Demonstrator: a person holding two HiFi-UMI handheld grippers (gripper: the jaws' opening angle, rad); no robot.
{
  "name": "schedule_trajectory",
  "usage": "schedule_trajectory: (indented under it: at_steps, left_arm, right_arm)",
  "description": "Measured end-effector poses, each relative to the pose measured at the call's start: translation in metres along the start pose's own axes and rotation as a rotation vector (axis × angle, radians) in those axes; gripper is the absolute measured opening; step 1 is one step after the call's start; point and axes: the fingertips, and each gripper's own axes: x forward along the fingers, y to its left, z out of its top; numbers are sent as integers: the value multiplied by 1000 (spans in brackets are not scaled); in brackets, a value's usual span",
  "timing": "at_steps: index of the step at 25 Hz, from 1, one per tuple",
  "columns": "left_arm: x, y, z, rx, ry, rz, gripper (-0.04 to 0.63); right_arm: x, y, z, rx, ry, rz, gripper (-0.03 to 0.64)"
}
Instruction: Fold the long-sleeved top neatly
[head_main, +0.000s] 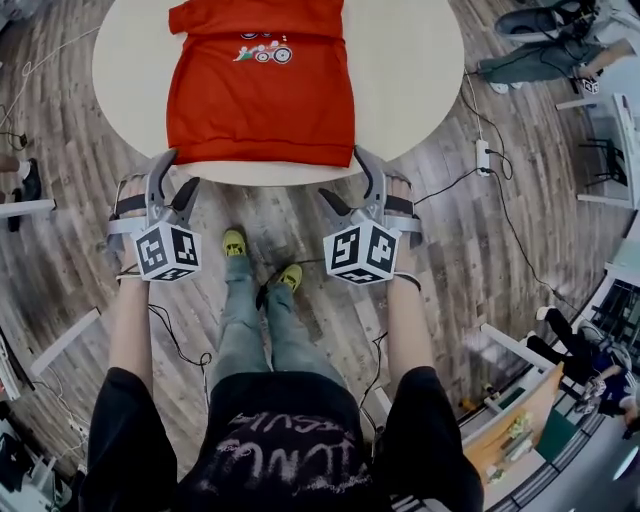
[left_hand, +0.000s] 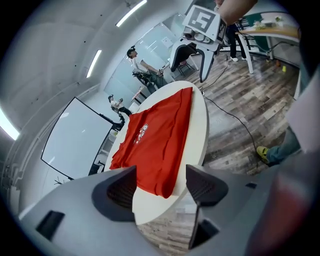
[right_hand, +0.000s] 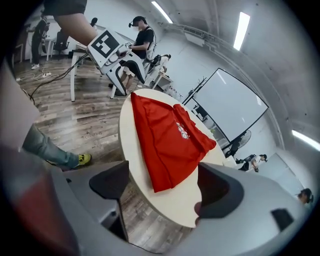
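A red long-sleeved top (head_main: 262, 95) lies flat on a round, pale surface (head_main: 420, 70). No sleeve sticks out at its sides, so it forms a roughly rectangular shape. Its hem runs along the edge nearest the person, and a small printed picture (head_main: 265, 50) sits further up the chest. The far end of the top runs out of the head view.

The left hand-held gripper (head_main: 183, 168) is just off the near rim of the surface, close to the left hem corner. Its jaws stand apart with nothing between them. In its own view the corner of the top lies beyond the jaws, not touching them. The right hand-held gripper (head_main: 340, 172) is by the right hem corner, also just off the rim. Its jaws are likewise spread wide and hold nothing, and the red corner is visible further out between them.

Below the grippers are the person's legs and yellow-green shoes (head_main: 234, 243) on a wood-plank floor (head_main: 470, 250). A white power strip (head_main: 483, 157) and its cable lie on the floor to the right of the surface. In the gripper views a large white screen (right_hand: 230, 105) stands behind the surface, with other people further back.
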Motion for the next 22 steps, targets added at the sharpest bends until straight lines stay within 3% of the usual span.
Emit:
schedule_trajectory:
  at_steps: [9,18,22]
  left_arm:
    - [29,-4,-4,77,6,5,319]
    - [39,-1,0,112,-2,20,293]
    - [40,0,-1,86,-7,16,282]
  right_arm:
    - [32,-6,1,-49,14,-24,430]
    - [47,-2,-4,-71,31,-18,426]
    - [50,-7,-5,-76,33,-60,400]
